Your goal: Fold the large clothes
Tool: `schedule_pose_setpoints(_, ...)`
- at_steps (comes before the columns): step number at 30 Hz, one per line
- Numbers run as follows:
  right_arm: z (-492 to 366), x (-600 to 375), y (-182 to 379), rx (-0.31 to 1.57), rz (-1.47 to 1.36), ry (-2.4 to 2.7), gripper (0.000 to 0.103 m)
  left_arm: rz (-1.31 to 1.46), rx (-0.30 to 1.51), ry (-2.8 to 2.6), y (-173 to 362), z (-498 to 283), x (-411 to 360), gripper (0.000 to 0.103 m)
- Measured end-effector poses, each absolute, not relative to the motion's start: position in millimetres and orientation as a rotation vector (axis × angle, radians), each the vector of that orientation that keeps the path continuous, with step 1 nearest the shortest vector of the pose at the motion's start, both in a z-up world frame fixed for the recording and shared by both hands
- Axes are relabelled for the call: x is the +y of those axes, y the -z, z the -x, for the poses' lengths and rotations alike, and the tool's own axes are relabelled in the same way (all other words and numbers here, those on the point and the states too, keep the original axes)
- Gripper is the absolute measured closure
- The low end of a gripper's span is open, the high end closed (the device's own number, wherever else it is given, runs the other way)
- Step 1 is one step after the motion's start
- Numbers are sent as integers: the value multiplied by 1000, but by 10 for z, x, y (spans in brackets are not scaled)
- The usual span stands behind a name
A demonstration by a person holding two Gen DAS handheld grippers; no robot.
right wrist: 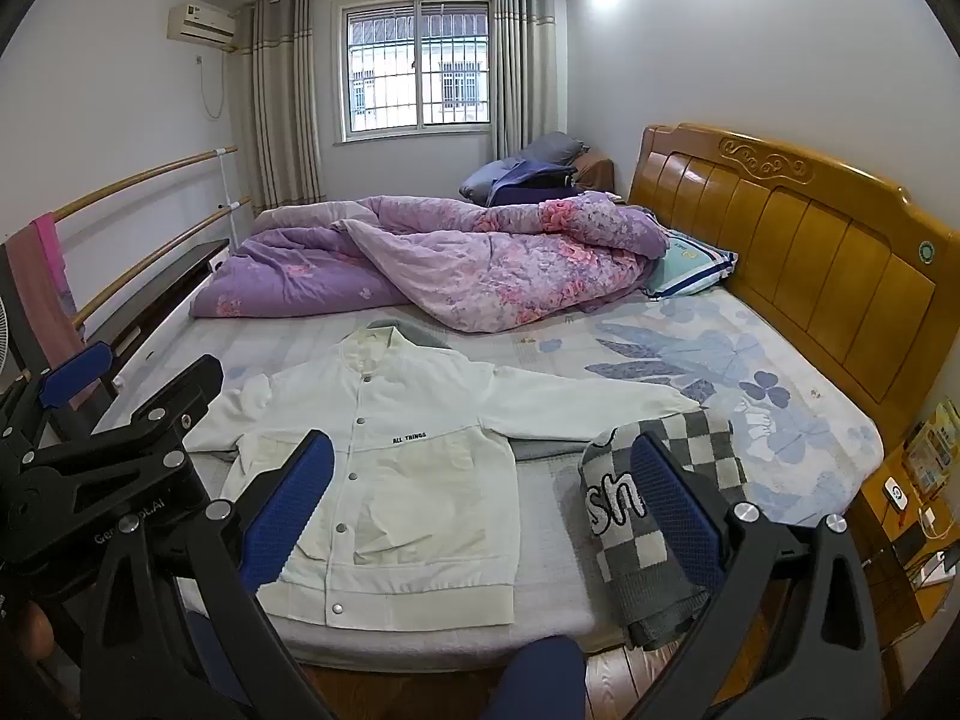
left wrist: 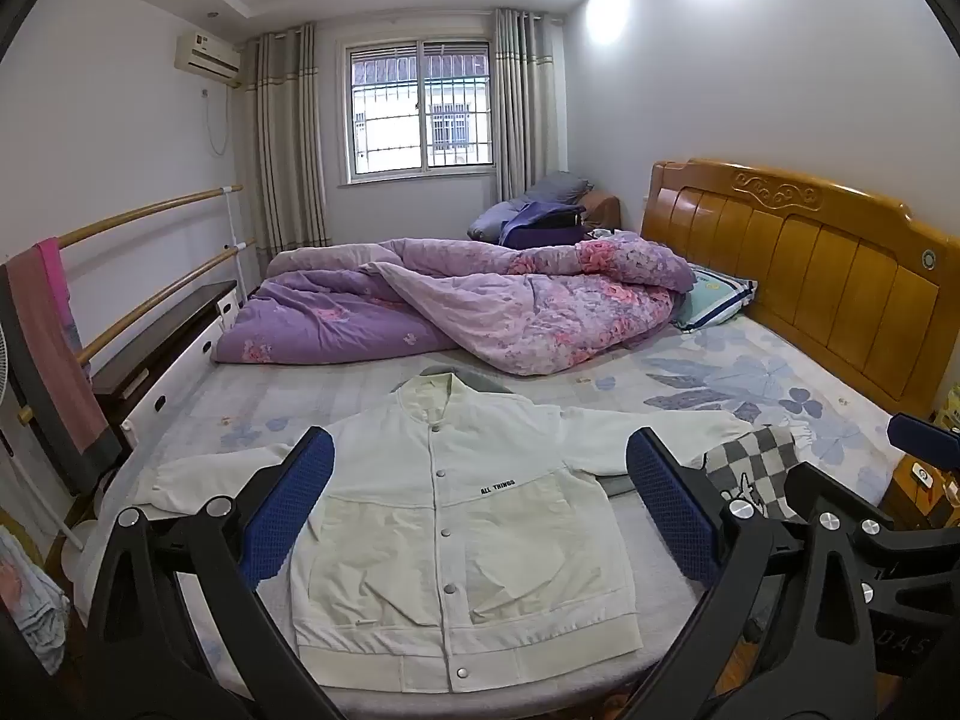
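A white snap-button jacket (left wrist: pixel 456 516) marked "ALL THINGS" lies flat, front up, on the bed (left wrist: pixel 750 384), sleeves spread to both sides; it also shows in the right wrist view (right wrist: pixel 408 480). A grey garment shows under its collar and right sleeve. My left gripper (left wrist: pixel 480 510) is open and empty, held above the jacket's near half. My right gripper (right wrist: pixel 480 510) is open and empty, above the jacket's right hem and a grey-and-white checked folded garment (right wrist: pixel 654 516). The left gripper shows at the left of the right wrist view (right wrist: pixel 132 396).
A rumpled purple floral quilt (left wrist: pixel 480 306) and a pillow (left wrist: pixel 714 297) fill the bed's far half. A wooden headboard (left wrist: pixel 810 276) stands right, with a bedside table (right wrist: pixel 912 510). A rail with a pink towel (left wrist: pixel 48 348) and a dark bench run along the left.
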State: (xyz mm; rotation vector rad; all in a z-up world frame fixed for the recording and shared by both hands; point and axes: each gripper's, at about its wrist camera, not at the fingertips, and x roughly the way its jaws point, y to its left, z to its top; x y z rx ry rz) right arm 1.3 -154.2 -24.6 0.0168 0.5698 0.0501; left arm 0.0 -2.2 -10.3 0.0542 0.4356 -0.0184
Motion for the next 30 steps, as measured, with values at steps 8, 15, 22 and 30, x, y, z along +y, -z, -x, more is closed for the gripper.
schedule_pose_setpoints(8, -5, -1550, 239, 564, -22, -61, 7, -54, 436, 14, 112, -6, -54, 5)
schedule_pose_setpoints(15, -61, -1535, 266, 573, -13, -67, 7, -51, 443, 6, 116, -55, 9, 5)
schedule_pose_setpoints(22, -110, -1507, 308, 584, -4, -70, 7, -46, 456, 3, 150, -135, 55, 5)
schedule_pose_setpoints(30, -275, -1380, 411, 623, 10, -91, 7, -30, 498, -8, 271, -299, 197, 5)
